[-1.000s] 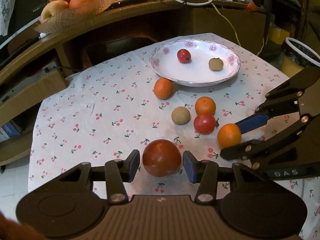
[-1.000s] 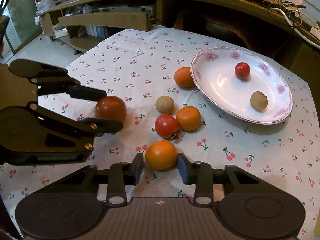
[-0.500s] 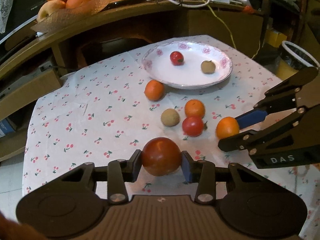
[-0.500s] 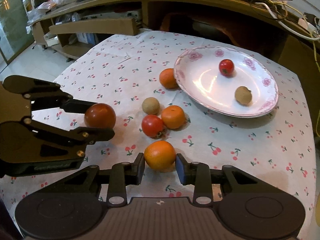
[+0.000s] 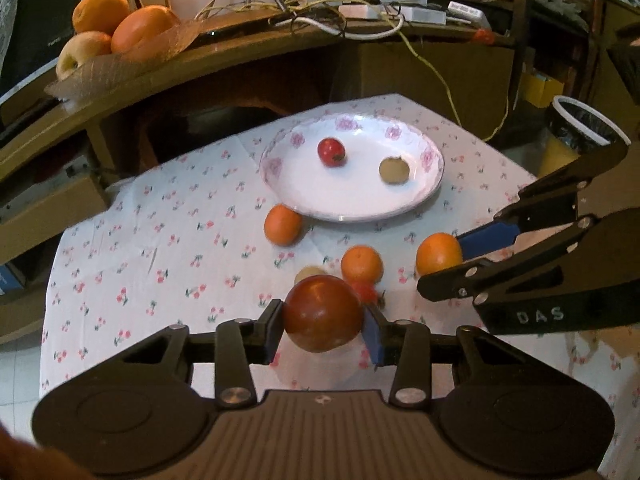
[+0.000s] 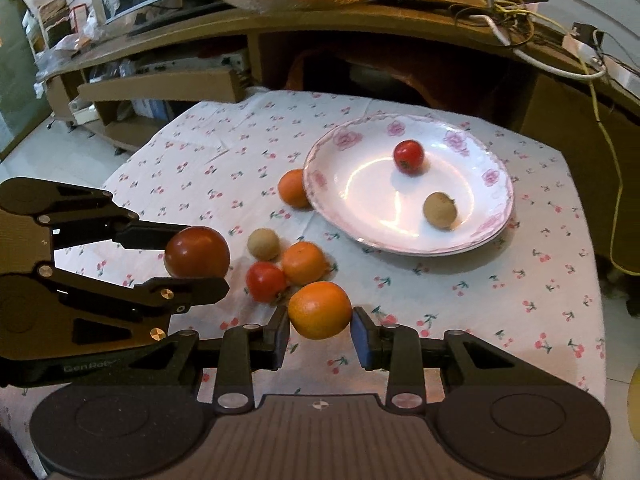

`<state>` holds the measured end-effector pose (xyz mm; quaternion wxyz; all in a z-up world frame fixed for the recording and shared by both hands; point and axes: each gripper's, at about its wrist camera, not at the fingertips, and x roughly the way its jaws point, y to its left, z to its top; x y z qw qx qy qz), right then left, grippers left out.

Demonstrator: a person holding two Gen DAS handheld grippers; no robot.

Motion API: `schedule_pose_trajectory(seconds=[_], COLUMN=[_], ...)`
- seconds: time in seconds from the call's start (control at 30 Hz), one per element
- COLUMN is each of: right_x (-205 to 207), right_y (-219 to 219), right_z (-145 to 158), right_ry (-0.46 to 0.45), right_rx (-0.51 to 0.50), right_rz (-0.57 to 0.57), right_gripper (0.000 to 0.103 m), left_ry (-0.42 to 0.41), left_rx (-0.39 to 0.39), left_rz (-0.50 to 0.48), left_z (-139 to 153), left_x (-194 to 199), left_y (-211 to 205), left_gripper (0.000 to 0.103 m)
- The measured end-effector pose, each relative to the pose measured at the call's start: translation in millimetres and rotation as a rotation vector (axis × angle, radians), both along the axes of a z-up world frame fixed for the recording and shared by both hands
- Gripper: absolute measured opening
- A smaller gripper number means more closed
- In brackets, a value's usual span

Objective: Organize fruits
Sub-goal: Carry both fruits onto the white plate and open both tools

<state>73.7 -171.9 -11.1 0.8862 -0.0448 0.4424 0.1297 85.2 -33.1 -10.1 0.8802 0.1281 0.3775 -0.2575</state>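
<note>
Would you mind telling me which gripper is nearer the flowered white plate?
Right. The right gripper, holding an orange, sits closer to the plate; the left gripper is farther left.

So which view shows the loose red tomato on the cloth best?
The right wrist view: the small red tomato shows nearly whole beside a tangerine. In the left wrist view only a blurred sliver shows behind the large dark tomato held in the left gripper.

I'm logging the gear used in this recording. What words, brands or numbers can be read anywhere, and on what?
"DAS": white letters on the side of the right tongs, seen from the left wrist.
"GenRob", cut off after that: on the side of the left tongs, seen from the right wrist.
Nothing else is readable.
</note>
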Motion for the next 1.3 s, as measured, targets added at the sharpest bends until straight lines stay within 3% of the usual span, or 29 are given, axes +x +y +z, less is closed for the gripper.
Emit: schedule_pose_trajectory(seconds=[0.57, 1.3], right_x=[34.5, 86.7], right_y=[-32.9, -55.6], right_z=[13.5, -10.3], right_ry=[-0.082, -0.069], right_rx=[0.031, 0.021], right_rz=[-0.142, -0.22], right_gripper=[0.034, 0.034], left_ry=[-0.05, -0.017], left_rx=[-0.024, -0.013], left_rz=[0.042, 0.076], left_z=[14.0, -9.5], left_x=[45.8, 97.4], left_y=[-37.2, -61.2], left_gripper=[0.046, 0.046])
